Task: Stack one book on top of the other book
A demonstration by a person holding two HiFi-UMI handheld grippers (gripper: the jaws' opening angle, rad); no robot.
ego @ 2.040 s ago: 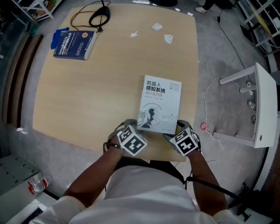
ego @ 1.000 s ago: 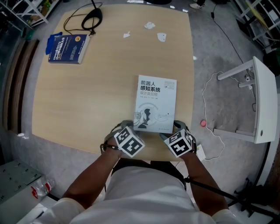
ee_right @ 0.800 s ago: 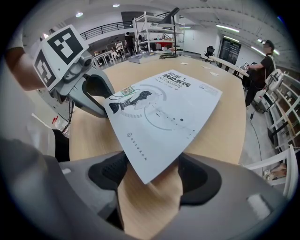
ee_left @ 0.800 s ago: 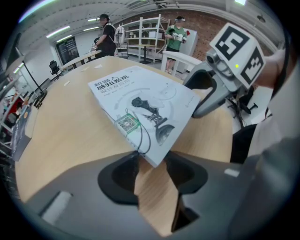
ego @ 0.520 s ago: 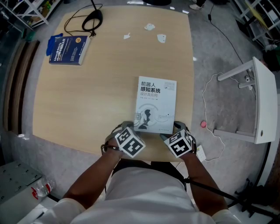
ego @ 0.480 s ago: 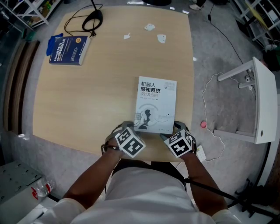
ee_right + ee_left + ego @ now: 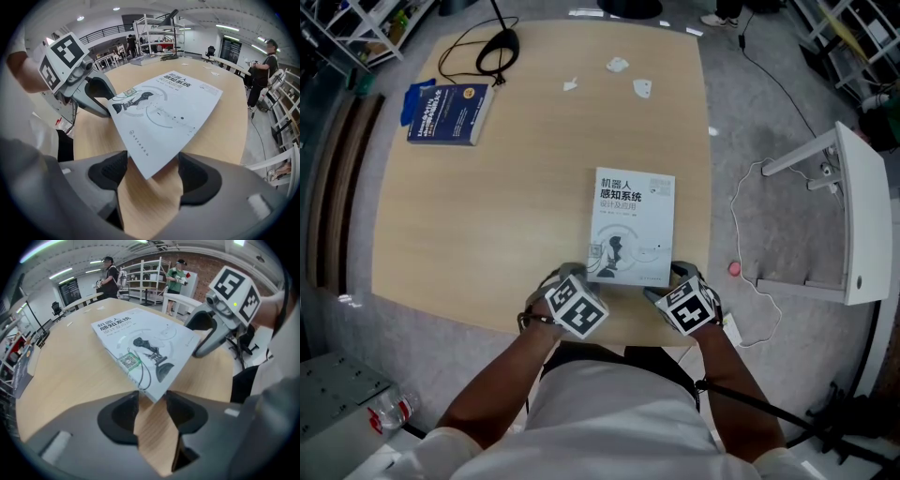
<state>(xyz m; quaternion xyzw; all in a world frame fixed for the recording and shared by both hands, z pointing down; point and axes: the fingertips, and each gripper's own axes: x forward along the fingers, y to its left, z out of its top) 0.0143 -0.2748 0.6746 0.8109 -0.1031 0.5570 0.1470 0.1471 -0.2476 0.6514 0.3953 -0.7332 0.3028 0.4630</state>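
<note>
A white book (image 7: pixel 635 225) with dark print lies on the wooden table (image 7: pixel 516 206) near its front edge. A blue book (image 7: pixel 445 113) lies apart at the far left corner. My left gripper (image 7: pixel 581 277) stands at the white book's near left corner. In the left gripper view that corner (image 7: pixel 140 345) sits between the open jaws of the left gripper (image 7: pixel 152 399). My right gripper (image 7: pixel 667 279) stands at the near right corner. That corner of the book (image 7: pixel 164 110) likewise pokes between the open jaws of the right gripper (image 7: pixel 152 171). Neither gripper's pads visibly press the cover.
A black cable loop (image 7: pixel 497 42) and paper scraps (image 7: pixel 617 66) lie at the table's far edge. A white stand (image 7: pixel 853 225) with a cord stands on the floor at right, a pink object (image 7: pixel 734 268) beside it. People stand by shelves in the background (image 7: pixel 110 277).
</note>
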